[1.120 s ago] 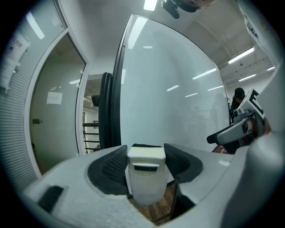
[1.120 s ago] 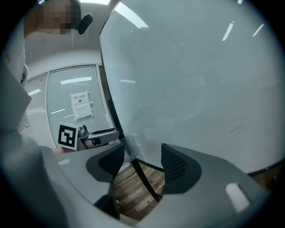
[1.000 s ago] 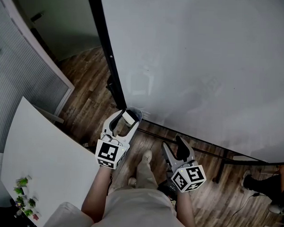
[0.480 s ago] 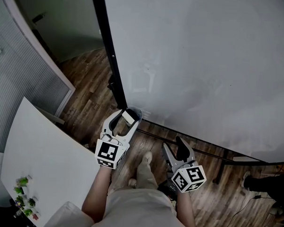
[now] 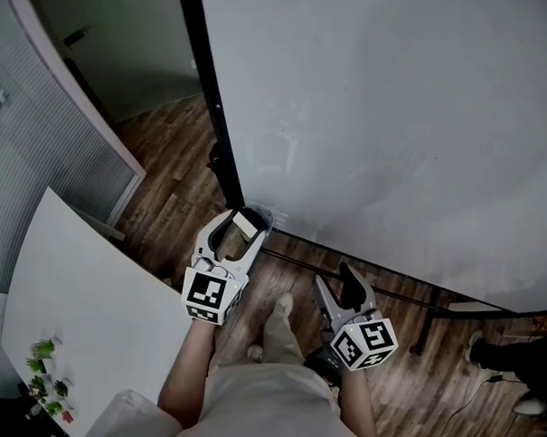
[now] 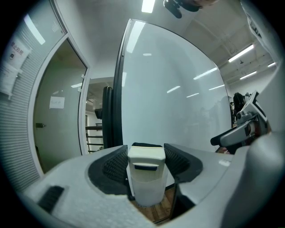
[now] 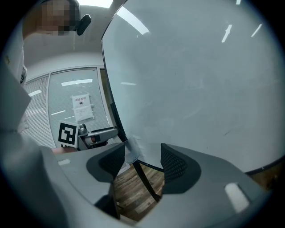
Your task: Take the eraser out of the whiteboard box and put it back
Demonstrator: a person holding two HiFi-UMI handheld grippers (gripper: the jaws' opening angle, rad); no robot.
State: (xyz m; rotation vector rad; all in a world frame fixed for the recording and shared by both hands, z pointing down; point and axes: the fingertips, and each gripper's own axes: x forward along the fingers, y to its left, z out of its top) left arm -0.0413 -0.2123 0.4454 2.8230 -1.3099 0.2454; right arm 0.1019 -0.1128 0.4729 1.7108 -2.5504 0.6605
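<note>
The white eraser (image 5: pixel 249 223) with its black felt side stands in the clear whiteboard box (image 5: pixel 263 218) at the board's lower left corner. My left gripper (image 5: pixel 243 229) reaches to it, and its pads sit against both sides of the eraser (image 6: pixel 146 156), above the translucent box (image 6: pixel 149 192). In the left gripper view the left gripper (image 6: pixel 147 164) is shut on the eraser. My right gripper (image 5: pixel 336 279) hangs lower and to the right, open with nothing in it. Past the open right gripper (image 7: pixel 141 162) the right gripper view shows the box (image 7: pixel 132 150) on the board's frame.
The big whiteboard (image 5: pixel 395 128) fills the front, with a black frame post (image 5: pixel 204 101) on its left and a stand bar along the wooden floor. A white table (image 5: pixel 80 295) with small plants (image 5: pixel 45 375) lies to my left. Someone's legs (image 5: pixel 512 355) show at far right.
</note>
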